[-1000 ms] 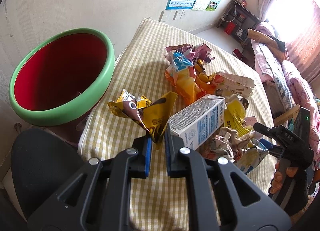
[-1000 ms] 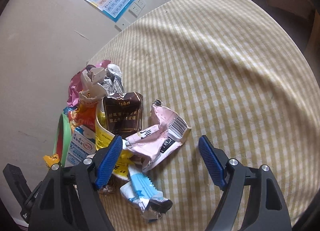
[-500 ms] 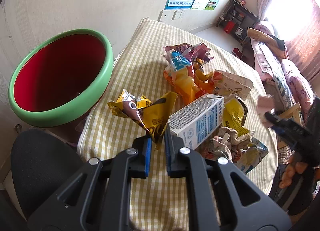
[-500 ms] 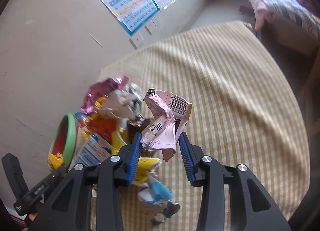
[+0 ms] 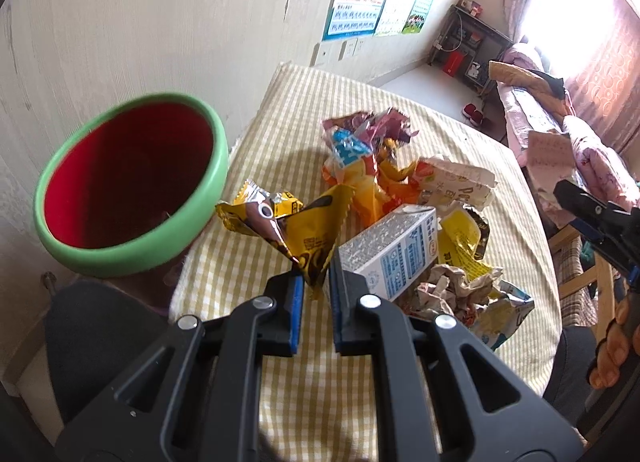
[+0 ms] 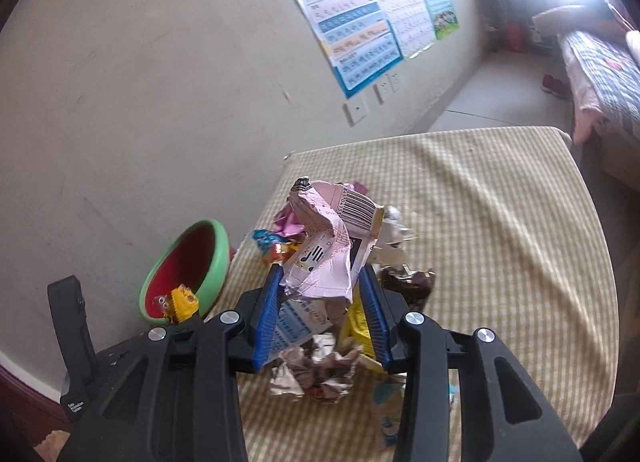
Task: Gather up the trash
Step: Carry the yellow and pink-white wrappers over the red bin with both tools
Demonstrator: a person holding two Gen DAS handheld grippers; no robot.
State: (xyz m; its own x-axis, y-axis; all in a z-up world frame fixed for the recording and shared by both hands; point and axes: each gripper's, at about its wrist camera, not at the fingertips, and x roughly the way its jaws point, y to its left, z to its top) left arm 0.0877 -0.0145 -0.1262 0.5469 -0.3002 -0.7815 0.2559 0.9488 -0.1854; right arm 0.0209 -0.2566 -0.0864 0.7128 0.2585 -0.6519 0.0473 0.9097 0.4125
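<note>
My left gripper (image 5: 316, 294) is shut on a yellow snack wrapper (image 5: 296, 229) and holds it above the table edge, just right of the green-rimmed red bin (image 5: 132, 185). My right gripper (image 6: 320, 302) is shut on a crumpled pink wrapper (image 6: 328, 250) with a barcode, lifted above the trash pile (image 6: 320, 374). The bin (image 6: 188, 270) lies to its left, with the yellow wrapper (image 6: 180, 302) in front of it. In the left wrist view the pink wrapper (image 5: 550, 149) shows at the far right.
A checked yellow tablecloth (image 5: 304, 374) covers the table. On it lie a white-blue milk carton (image 5: 396, 254), orange and blue wrappers (image 5: 360, 165) and crumpled paper (image 5: 452, 294). A wall with posters (image 6: 360, 21) stands behind. A black chair (image 5: 100, 326) is below the bin.
My right gripper closed on the pink wrapper and lifted it off the pile, up and toward the bin side. My left gripper has risen a little with the yellow wrapper.
</note>
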